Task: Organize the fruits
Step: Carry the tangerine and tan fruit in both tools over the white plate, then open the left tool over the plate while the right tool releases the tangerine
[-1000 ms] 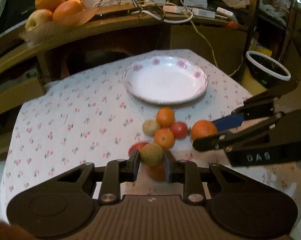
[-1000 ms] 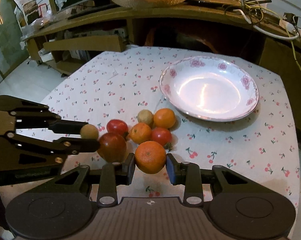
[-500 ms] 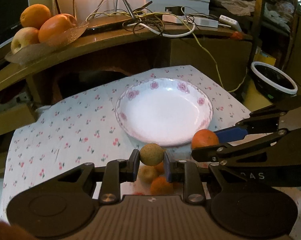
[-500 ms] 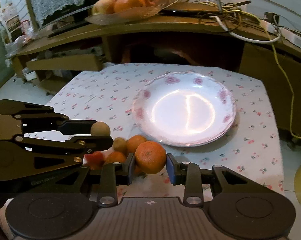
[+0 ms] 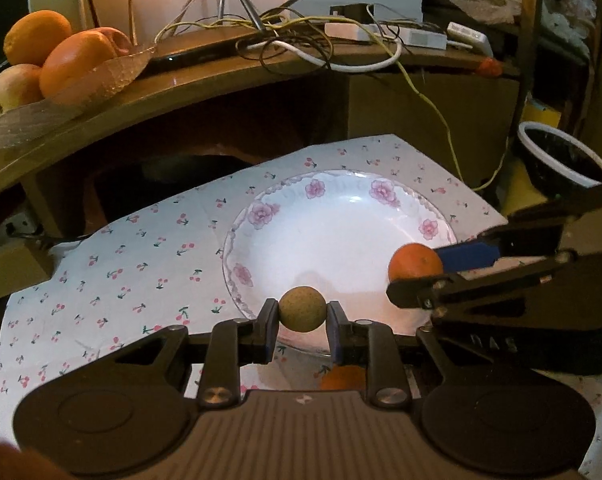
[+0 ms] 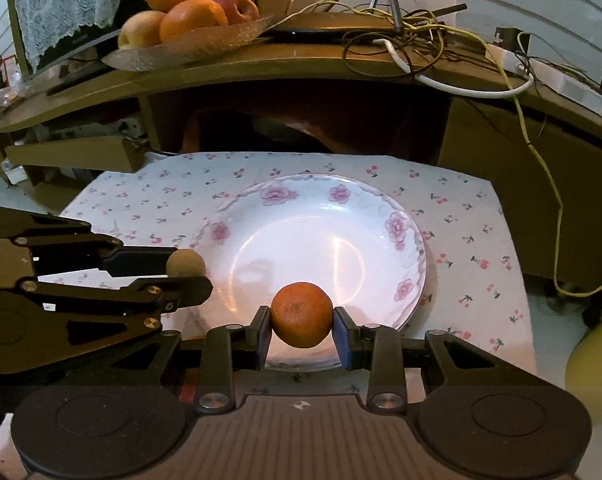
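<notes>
Both grippers have carried their fruit away from the loose pile and now hang over the near part of the plate; the pile has dropped almost out of sight, only one orange piece showing under the left tool. Left gripper clamped on a small round fruit, dull tan-green, rough matte skin, near-spherical so no long axis to note; pads press it from either side, over the plate's near rim. Right gripper clamped on a tangerine, orange, pitted peel, slightly flattened globe, a small dark mark on the side facing the camera; it hangs over the plate's near half. Each tool appears in the other's view: right gripper enters the left view from the right, left gripper enters the right view from the left, fingers roughly level and crossing toward the plate, well apart from each other. Both tools point forward and downward at the table. Plate is white glazed ceramic, shallow, round, scalloped rim with pink flowers, glossy with glare, nothing lying in it. Tablecloth white with small cherry print. Behind, a curved wooden shelf holds a textured glass dish of oranges and apples, plus tangled cables.
</notes>
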`<state>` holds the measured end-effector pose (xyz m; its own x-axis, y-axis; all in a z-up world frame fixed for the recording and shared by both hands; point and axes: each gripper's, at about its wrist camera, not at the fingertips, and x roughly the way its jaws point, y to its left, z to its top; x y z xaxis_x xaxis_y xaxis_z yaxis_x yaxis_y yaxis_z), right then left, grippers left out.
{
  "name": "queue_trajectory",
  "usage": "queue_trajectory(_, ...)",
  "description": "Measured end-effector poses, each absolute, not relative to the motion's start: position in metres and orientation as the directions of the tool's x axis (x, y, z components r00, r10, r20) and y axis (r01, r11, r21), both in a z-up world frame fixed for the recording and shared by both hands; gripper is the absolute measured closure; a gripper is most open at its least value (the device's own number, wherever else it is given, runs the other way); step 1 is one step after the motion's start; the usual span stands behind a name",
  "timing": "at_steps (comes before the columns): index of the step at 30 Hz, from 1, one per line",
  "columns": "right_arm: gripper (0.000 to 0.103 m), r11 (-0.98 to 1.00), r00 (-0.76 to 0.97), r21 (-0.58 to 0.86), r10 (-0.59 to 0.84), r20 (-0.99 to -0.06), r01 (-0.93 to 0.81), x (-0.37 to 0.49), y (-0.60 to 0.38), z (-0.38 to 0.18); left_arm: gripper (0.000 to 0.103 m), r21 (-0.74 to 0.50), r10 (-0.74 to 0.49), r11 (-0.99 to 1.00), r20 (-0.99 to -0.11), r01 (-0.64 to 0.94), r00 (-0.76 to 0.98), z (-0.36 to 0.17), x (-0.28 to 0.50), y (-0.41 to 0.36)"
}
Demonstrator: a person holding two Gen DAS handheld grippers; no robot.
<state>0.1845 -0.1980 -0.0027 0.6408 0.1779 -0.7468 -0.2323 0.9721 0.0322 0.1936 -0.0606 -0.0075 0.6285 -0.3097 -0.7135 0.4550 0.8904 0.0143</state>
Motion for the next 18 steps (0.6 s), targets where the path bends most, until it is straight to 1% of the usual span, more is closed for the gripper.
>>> queue_trajectory(10, 0.069, 0.973, 0.633, 0.018, 0.165, -0.757, -0.231, 0.201, -0.204, -0.014, 0.073, 0.001, -0.314, 0.888, -0.729, 0.459, 0.609, -0.021, 0.203, -0.067)
queue_trajectory(15, 0.067, 0.971, 0.623, 0.020, 0.168, -0.764, -0.236, 0.204, -0.205, -0.018, 0.070, -0.004, -0.313, 0.892, -0.728, 0.453, 0.610, -0.022, 0.204, -0.066)
queue_trajectory(18, 0.067, 0.972, 0.627, 0.024, 0.168, -0.760, -0.232, 0.204, -0.205, -0.017, 0.067, -0.003, -0.313, 0.892, -0.725, 0.452, 0.614, -0.021, 0.203, -0.065)
